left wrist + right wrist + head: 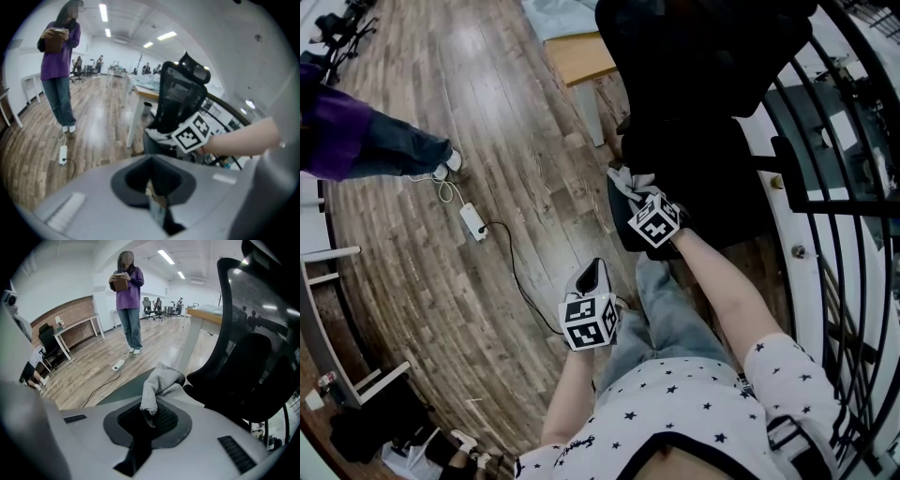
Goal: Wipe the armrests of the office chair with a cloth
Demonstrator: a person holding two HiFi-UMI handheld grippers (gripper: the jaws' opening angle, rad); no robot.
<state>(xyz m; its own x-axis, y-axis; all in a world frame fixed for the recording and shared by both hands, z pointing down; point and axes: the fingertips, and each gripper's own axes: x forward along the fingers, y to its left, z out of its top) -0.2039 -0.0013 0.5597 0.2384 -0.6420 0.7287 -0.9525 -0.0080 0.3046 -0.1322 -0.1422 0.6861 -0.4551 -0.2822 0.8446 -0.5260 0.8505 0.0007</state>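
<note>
The black mesh office chair (694, 103) stands ahead of me at the top right. My right gripper (635, 194) is shut on a grey cloth (624, 180), which rests on the near end of the chair's dark left armrest (623, 234). In the right gripper view the cloth (159, 385) bunches up out of the jaws of the right gripper (149, 416), with the chair back (253, 333) close on the right. My left gripper (593, 273) hangs lower and to the left, over the floor and apart from the chair, its jaws together on nothing. Its own view shows the chair (180, 101) and the right gripper's marker cube (192, 132).
A person in a purple top (127, 287) stands on the wooden floor to the left. A white power strip (473, 222) with a black cable lies between us. A wooden desk (581, 58) stands behind the chair, a black metal railing (834, 202) runs along the right, and a white table (319, 319) stands far left.
</note>
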